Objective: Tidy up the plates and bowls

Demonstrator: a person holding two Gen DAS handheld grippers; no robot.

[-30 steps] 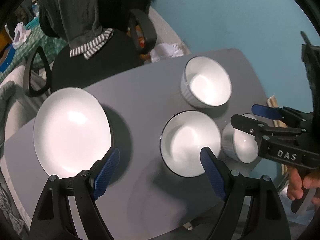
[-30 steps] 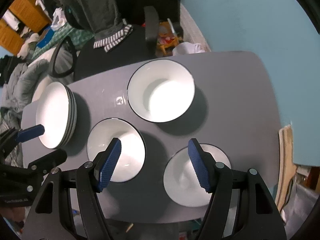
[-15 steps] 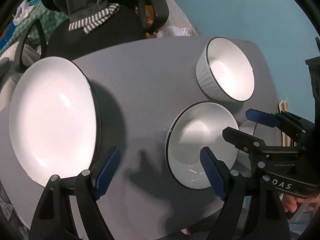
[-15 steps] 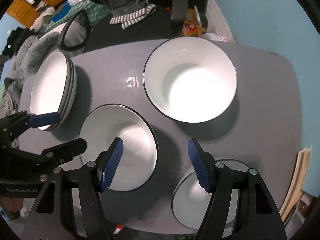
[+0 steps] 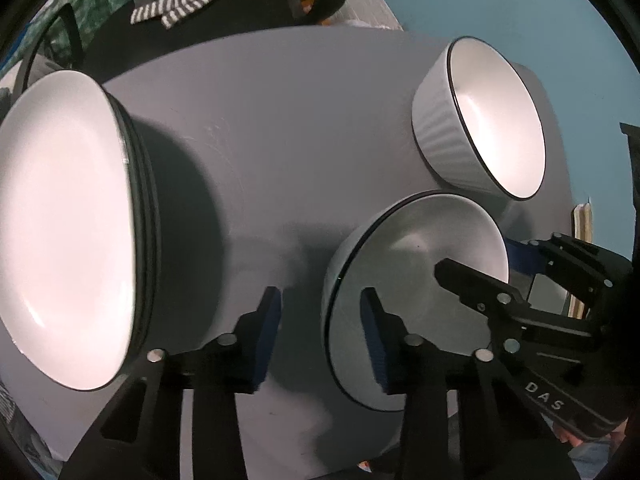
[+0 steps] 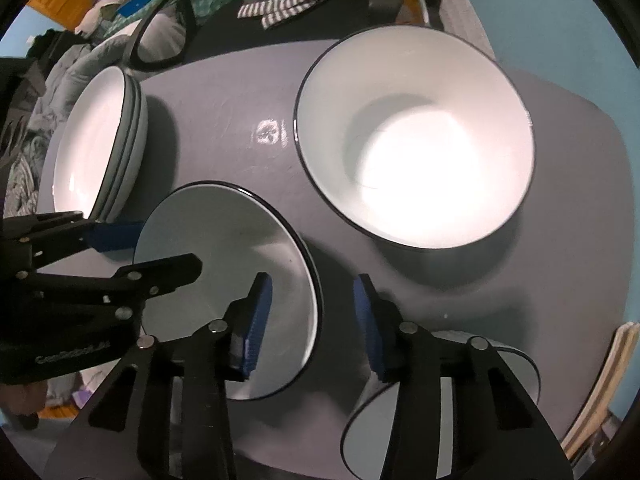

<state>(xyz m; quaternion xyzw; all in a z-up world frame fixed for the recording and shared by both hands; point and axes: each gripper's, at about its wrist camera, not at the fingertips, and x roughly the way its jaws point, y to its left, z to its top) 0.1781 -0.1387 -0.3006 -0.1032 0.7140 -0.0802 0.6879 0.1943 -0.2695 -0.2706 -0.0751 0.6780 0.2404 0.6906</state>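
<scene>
Both grippers straddled opposite rims of the middle bowl (image 5: 416, 288) on the grey table (image 5: 280, 120), jaws closing but pads not yet pressing. The left gripper (image 5: 320, 332) took its nine-o'clock rim, the right gripper (image 6: 312, 320) its three-o'clock rim. The stacked plates (image 6: 96, 148) sat at ten o'clock, the large bowl (image 6: 416, 140) at one.

Hard light from above blows out the large bowl (image 6: 416, 168) and the stacked plates (image 5: 68, 236) into white glare, while dark, soft-edged shadows pool on the grey bench (image 5: 280, 140). Fisheye bending curves everything toward black vignetted corners, and edges look slightly soft.
</scene>
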